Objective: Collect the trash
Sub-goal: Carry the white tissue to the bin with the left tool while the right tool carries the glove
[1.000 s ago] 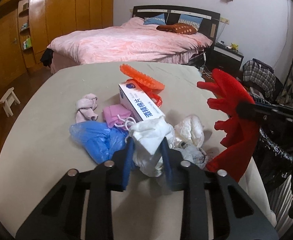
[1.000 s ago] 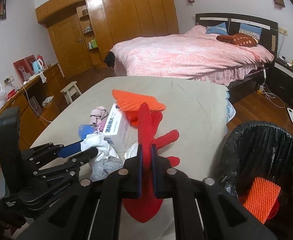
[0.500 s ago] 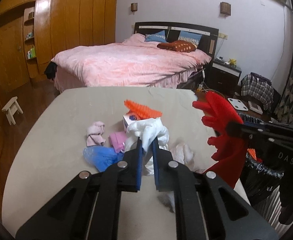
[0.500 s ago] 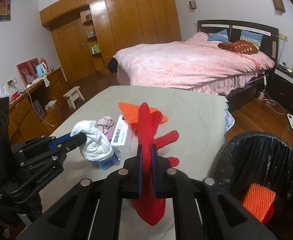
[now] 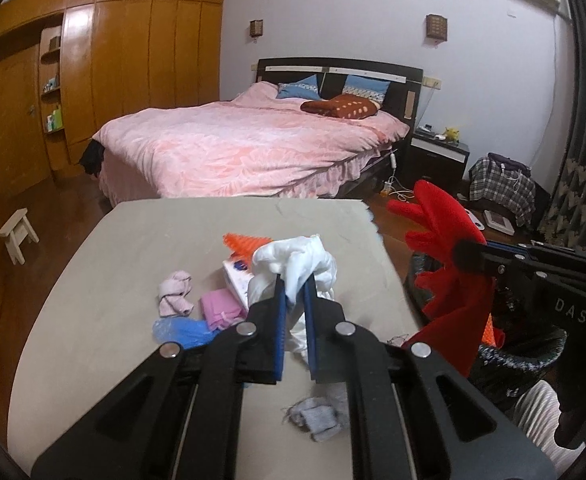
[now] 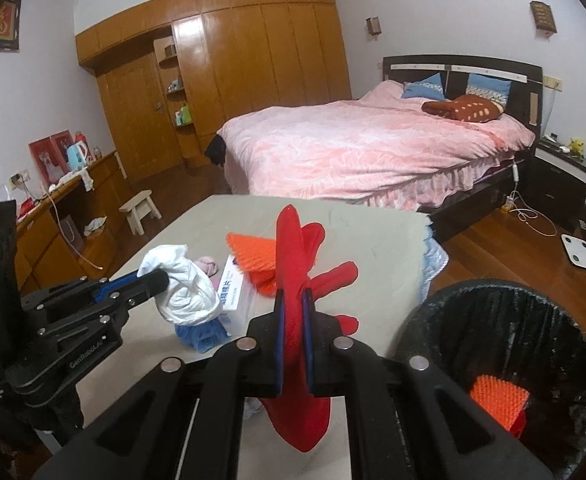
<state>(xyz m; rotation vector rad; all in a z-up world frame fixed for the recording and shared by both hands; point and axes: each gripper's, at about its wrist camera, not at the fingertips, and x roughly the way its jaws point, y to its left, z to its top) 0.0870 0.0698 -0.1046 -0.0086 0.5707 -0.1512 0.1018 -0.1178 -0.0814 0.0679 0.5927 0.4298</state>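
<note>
In the left wrist view, the left gripper [image 5: 293, 284] is seen nearest, its blue-padded fingers [image 5: 279, 320] clenched on a crumpled white plastic bag [image 5: 297, 264], which is held clear above the beige bench [image 5: 93, 300]. Just below the gripper, a small grey wad of cloth [image 5: 317, 420] lies on the bench near its front edge. Beyond the fingers, a crumpled blue plastic bag [image 5: 181, 330], a pink folded mask [image 5: 221, 308], a pale pink rolled cloth [image 5: 175, 294], a white printed cardboard box [image 5: 235, 276] and an orange bristled rubber pad [image 5: 245, 242] are gathered near the middle of the bench. In the right wrist view, the right gripper [image 6: 293, 296] is closed tightly on a red rubber glove [image 6: 297, 272], which stands up between the fingers and hangs down below them, lifted off the bench. To the right of that gripper, a round bin lined with a black plastic bag [image 6: 493, 320] stands beside the bench, and another orange bristled pad [image 6: 497, 400] lies inside it. Farther off, a bed with a pink quilt [image 6: 353, 152] is seen, with a small white wooden stool [image 6: 139, 210] on the wooden floor to its left and a wall of brown wooden wardrobes [image 6: 253, 60] behind.
</note>
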